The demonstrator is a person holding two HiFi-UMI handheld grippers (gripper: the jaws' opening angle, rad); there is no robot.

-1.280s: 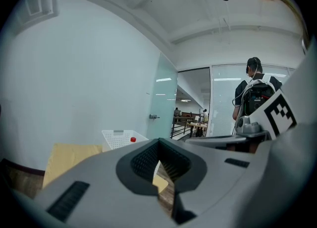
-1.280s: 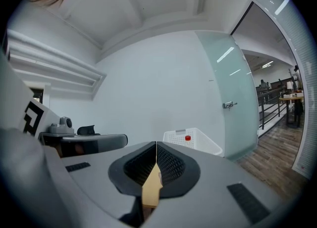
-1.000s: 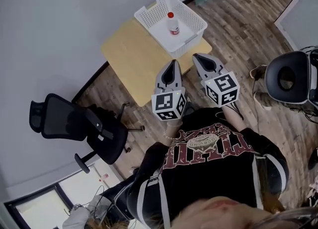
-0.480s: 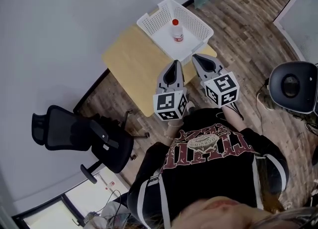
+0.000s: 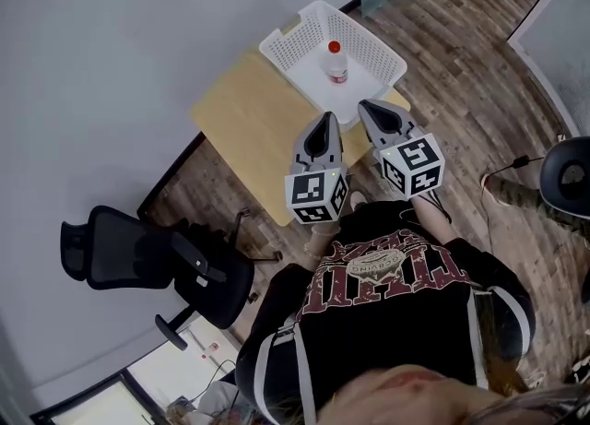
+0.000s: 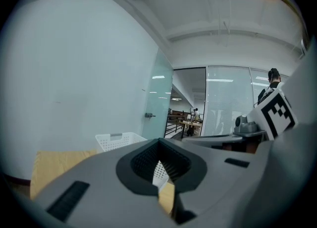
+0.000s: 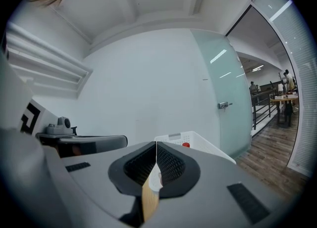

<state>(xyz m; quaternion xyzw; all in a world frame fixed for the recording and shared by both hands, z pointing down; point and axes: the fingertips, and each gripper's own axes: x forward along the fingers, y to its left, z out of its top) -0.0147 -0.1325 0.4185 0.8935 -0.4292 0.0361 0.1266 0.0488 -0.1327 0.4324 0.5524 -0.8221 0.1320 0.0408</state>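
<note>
Both grippers are held side by side in front of the person, short of a light wooden table (image 5: 244,119). My left gripper (image 5: 324,117) is shut and empty, over the table's near edge. My right gripper (image 5: 365,104) is shut and empty too, its tip just short of a white perforated basket (image 5: 373,41). A small clear bottle with a red cap (image 5: 337,62) stands in that basket. In the left gripper view the shut left gripper (image 6: 159,142) points at the basket (image 6: 119,140). The right gripper view shows the shut right gripper (image 7: 156,143) and the red cap (image 7: 185,145).
A black office chair (image 5: 152,262) stands left of the table by the grey wall. Another black chair (image 5: 570,174) shows at the right edge, on the wooden floor. A frosted glass door (image 7: 223,103) is beyond the basket. A person stands far off (image 6: 271,76).
The view has drifted toward the table; basket and bottle now sit a little lower and nearer the gripper tips. Both grippers stay shut.
</note>
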